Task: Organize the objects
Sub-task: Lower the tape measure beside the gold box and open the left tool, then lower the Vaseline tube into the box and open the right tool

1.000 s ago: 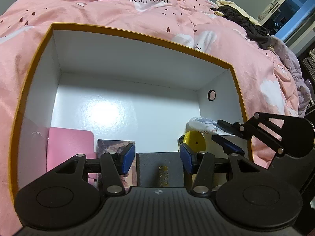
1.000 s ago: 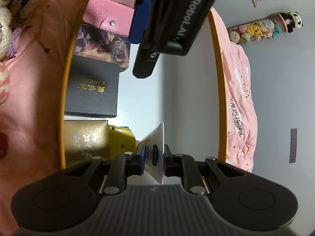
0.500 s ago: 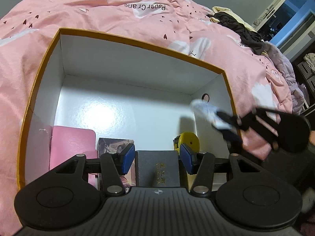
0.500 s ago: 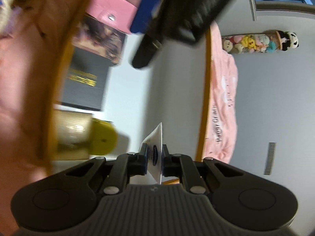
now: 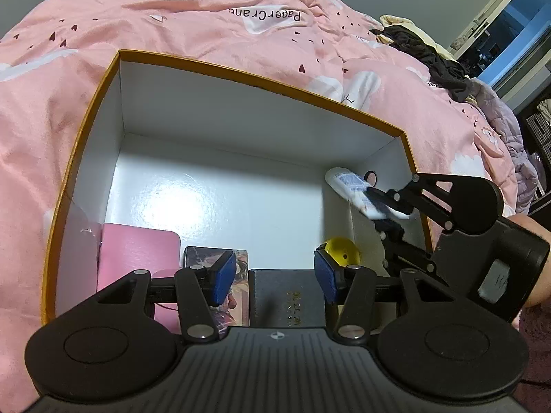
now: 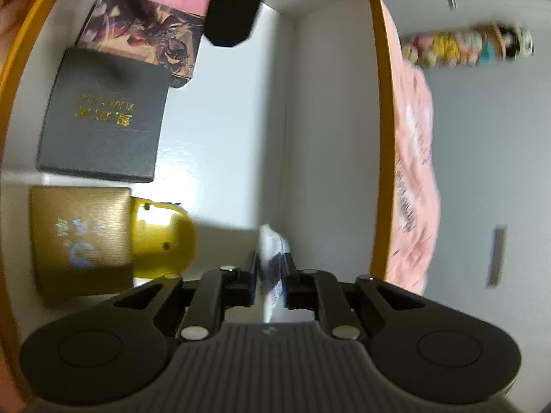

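Note:
A white tube (image 5: 354, 192) with blue print hangs in the air inside the orange-rimmed box (image 5: 241, 75), close to its right wall. My right gripper (image 5: 382, 213) has it between its pads, and the jaws are opening. In the right wrist view the tube (image 6: 273, 251) still sits pinched in that gripper (image 6: 270, 268). My left gripper (image 5: 275, 275) stands open and empty above the box's near side, over a black box (image 5: 289, 299).
Along the near wall lie a pink case (image 5: 137, 258), an art-printed card box (image 6: 144, 31), the black box (image 6: 103, 117), a gold box (image 6: 79, 237) and a yellow round object (image 6: 162, 237). The white floor (image 5: 213, 199) beyond them is bare. Pink bedding (image 5: 206, 24) surrounds the box.
The right gripper carried the tube up off the gold and yellow items and farther into the box along the right wall. The left gripper drew back slightly; its jaws stayed as wide.

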Tool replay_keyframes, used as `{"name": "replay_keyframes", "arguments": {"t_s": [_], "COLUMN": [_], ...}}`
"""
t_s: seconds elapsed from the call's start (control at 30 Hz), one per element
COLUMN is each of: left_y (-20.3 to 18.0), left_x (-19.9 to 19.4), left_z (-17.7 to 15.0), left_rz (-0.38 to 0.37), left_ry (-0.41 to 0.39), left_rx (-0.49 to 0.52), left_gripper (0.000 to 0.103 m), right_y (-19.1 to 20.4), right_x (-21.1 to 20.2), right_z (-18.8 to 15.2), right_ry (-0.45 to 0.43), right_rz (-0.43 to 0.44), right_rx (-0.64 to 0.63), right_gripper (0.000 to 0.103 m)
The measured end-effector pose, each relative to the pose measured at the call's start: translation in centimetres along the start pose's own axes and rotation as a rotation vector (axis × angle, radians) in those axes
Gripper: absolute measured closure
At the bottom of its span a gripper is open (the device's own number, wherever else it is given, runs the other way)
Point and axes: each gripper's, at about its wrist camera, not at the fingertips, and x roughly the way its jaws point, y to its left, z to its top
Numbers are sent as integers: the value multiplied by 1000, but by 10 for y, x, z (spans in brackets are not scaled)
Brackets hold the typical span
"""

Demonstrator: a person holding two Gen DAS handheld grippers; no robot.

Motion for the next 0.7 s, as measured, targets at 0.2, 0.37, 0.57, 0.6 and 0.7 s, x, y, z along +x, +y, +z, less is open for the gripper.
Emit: {"name": "replay_keyframes", "arguments": {"t_s": [0.2,0.37,0.57,0.6,0.7], "left_y": [-8,-10,-6,-5,-4], "left_x": [-5,-11,-15,-16,-20], "left_z": [-2,-5,-9,-9,-11], "left_rz": [-3,6,20,19,17], "left_ry": [-11,-20,-15,-16,-20], "left_rx": [29,36,22,19,15], "left_gripper": [44,44,44,44,44], "right_y": [-25,-39,-45,-43,-41], "right_x": [-12,-13,-12,-12,-12], "right_z": [-4,-8,-10,-7,-6], "right_ry": [-16,-10,3,9,29], "right_rz": [135,255,308,311,321], "right_rx": [208,336,383,378,380], "right_gripper": [79,79,79,79,79]}}
